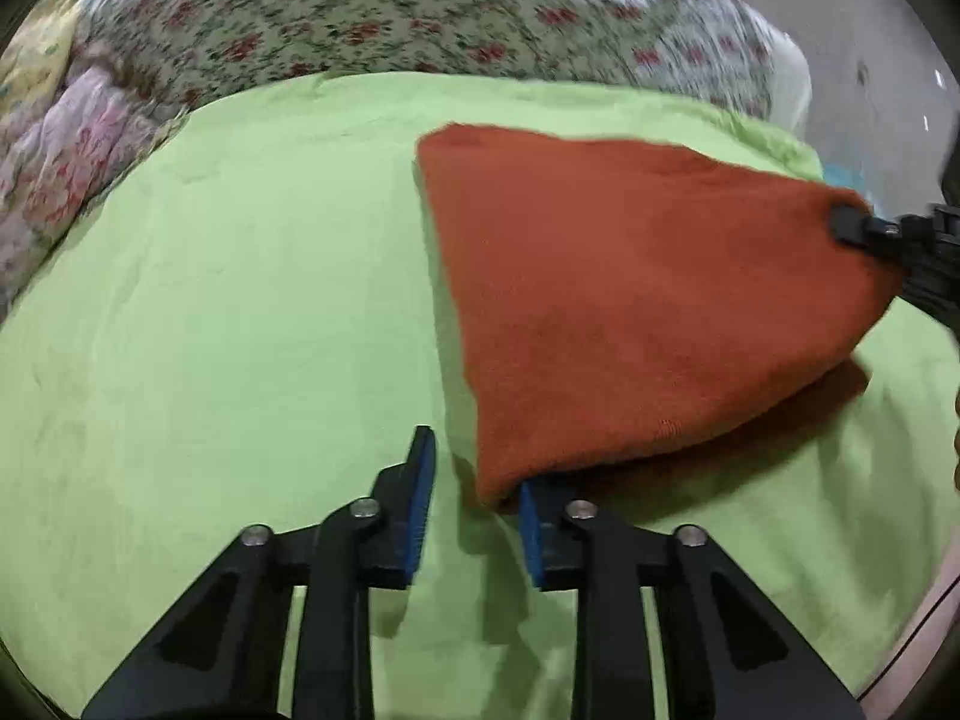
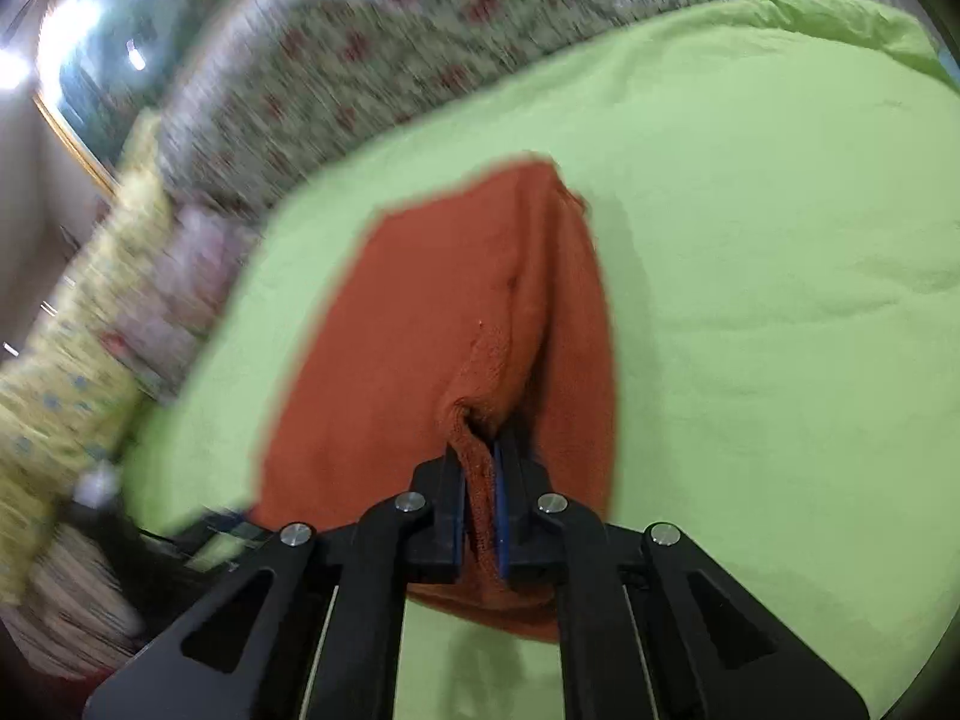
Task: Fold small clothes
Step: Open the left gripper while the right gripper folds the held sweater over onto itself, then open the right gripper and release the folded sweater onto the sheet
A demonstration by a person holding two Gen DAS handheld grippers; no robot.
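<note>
Right wrist view: the right gripper (image 2: 480, 480) is pinched closed on a bunched corner of the rust-orange cloth (image 2: 432, 324); best carried low and level across, so the edges meet before letting go. The left gripper (image 1: 471, 510) stands well open, holding nothing, one pad just beside the cloth's near corner. The cloth lies mid-bed on the green sheet (image 2: 750, 240), the floral quilt (image 2: 372, 42) beyond.

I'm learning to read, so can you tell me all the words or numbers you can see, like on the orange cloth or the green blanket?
There are none to read.
Orange cloth: plain, no label showing.
Green blanket: plain.
Flowered quilt: only blurred flowers, no letters.
Left hand-held gripper and right hand-held gripper: no writing visible.
</note>
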